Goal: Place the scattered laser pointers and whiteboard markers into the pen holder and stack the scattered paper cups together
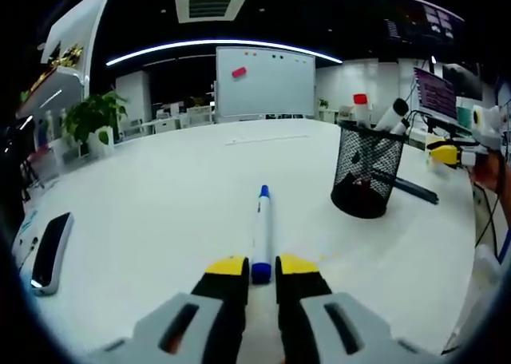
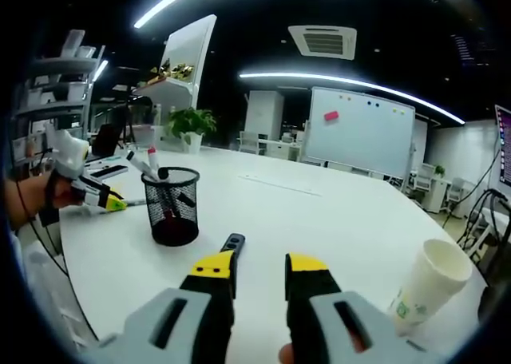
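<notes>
A white whiteboard marker (image 1: pixel 261 230) with blue ends lies pointing away over the white table (image 1: pixel 160 212). Its near end sits between the jaws of my left gripper (image 1: pixel 262 266), which is shut on it. The black mesh pen holder (image 1: pixel 367 172) stands to the right with several markers in it. Past the holder lies a black laser pointer (image 1: pixel 415 190), and beyond that is my right gripper (image 1: pixel 455 153). In the right gripper view, my right gripper (image 2: pixel 260 267) is open and holds nothing. The laser pointer (image 2: pixel 232 243) is just beyond its left jaw. The pen holder (image 2: pixel 173 206) is further left, and a paper cup (image 2: pixel 431 284) stands at the right. My left gripper (image 2: pixel 104 198) is seen behind the holder.
A black and silver handheld device (image 1: pixel 49 251) lies near the table's left edge. A potted plant (image 1: pixel 94 120) and a whiteboard (image 1: pixel 265 81) stand beyond the table. A monitor (image 1: pixel 435 92) and cables are at the right side, and a person's hand (image 2: pixel 32 196) holds the left gripper.
</notes>
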The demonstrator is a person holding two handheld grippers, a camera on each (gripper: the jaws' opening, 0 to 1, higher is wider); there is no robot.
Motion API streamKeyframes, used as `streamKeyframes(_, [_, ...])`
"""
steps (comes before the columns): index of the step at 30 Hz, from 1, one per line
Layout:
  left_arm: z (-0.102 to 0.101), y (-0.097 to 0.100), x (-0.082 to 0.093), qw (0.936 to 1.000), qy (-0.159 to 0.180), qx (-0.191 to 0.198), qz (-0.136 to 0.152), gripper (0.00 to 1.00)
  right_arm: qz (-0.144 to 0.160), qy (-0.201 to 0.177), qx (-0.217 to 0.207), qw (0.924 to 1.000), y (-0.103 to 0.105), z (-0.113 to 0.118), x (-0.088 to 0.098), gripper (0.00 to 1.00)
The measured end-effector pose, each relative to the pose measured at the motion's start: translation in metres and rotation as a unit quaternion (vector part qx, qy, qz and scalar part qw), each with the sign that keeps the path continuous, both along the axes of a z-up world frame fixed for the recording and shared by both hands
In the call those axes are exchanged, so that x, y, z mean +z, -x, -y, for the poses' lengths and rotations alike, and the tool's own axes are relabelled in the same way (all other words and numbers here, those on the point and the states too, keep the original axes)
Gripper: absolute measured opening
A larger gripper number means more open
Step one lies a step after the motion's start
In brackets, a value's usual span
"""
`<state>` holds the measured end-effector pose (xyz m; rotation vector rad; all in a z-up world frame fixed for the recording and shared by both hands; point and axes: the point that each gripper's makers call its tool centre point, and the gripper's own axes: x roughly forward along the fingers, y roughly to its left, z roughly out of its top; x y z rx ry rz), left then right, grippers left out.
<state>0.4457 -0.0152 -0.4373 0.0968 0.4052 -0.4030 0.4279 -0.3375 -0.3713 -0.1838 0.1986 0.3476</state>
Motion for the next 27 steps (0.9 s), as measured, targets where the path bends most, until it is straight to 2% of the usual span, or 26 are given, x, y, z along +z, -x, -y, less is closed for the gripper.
streamKeyframes(1, [-0.0008,-0.0004,-0.0002,1.0,0.0,0.001,0.001,0.11,0.0,0.0,0.0,1.0,0.0002,0.0002,-0.0002,0.24])
streamKeyframes(27, [0.0004,-0.0007,-0.0006,0.9998,-0.009,-0.015,0.007,0.11,-0.004,-0.004,-0.002,1.0,0.0028,0.0003,-0.0052,0.24])
